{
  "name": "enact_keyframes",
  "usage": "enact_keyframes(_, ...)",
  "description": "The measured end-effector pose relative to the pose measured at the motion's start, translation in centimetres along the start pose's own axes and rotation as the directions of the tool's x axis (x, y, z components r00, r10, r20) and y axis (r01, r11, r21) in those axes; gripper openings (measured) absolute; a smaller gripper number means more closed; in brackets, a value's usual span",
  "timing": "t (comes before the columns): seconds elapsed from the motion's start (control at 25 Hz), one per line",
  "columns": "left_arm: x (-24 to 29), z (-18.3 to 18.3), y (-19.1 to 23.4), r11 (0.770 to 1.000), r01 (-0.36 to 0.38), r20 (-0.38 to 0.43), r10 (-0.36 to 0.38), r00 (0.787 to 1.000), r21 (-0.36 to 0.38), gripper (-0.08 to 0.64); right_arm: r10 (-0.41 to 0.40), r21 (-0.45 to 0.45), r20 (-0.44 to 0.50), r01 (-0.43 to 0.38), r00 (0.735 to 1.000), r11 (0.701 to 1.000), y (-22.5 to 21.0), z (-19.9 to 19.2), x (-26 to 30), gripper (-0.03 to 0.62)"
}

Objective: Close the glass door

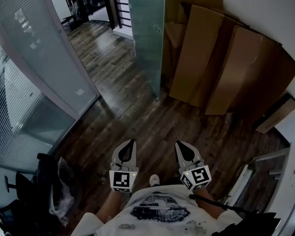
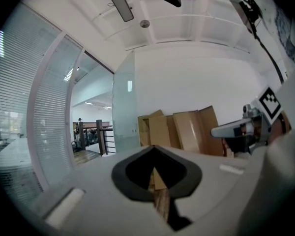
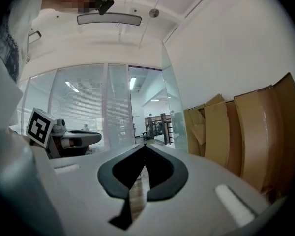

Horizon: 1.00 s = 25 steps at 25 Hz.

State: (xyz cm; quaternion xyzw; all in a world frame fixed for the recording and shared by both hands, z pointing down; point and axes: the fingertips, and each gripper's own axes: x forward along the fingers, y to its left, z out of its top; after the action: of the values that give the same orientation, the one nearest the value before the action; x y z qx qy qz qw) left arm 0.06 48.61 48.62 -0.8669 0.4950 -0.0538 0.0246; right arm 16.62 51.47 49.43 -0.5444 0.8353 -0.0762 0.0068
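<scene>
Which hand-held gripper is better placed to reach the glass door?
Probably the left hand-held gripper: it lines up with the bare side of the glass door, while the right hand-held gripper faces the cardboard beside it. Neither touches it.

No text can be read; the print on the person's shirt (image 1: 160,213) is illegible.

The glass door (image 1: 147,38), a tall frosted greenish pane, stands upright and swung open, its near edge just beside the leaning cardboard sheets (image 1: 221,58).
</scene>
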Motion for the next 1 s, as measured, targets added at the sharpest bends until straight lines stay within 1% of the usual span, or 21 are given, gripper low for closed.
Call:
enact_keyframes(0.16,1.0,-0.1,-0.2,1.0,0.024,-0.005,-0.024,1.0,-0.005,0.002,-0.021,0.0,-0.005,0.021,1.0,1.0,-0.8,0.1,0.4,0.006)
enact_keyframes(0.32,2.1,-0.7,0.2,1.0,0.018,-0.005,-0.018,1.0,0.0,0.0,-0.032,-0.002,-0.009,0.032,0.999,0.999,-1.7,0.1,1.2,0.006)
enact_keyframes(0.56,5.4,-0.8,0.0,1.0,0.01,-0.03,-0.009,1.0,0.023,0.001,-0.026,0.024,-0.017,0.026,1.0,0.999,-5.0,-0.1,3.5,0.006)
enact_keyframes(0.76,10.0,-0.6,-0.3,0.999,0.017,-0.034,-0.016,0.999,0.033,0.0,-0.02,0.04,-0.015,0.02,1.0,0.999,-8.9,0.2,6.4,0.006)
enact_keyframes(1.0,17.5,0.6,-1.3,0.999,0.02,-0.042,-0.019,0.999,0.027,0.0,-0.011,0.048,-0.018,0.012,1.0,0.999,-15.3,1.5,10.0,0.006)
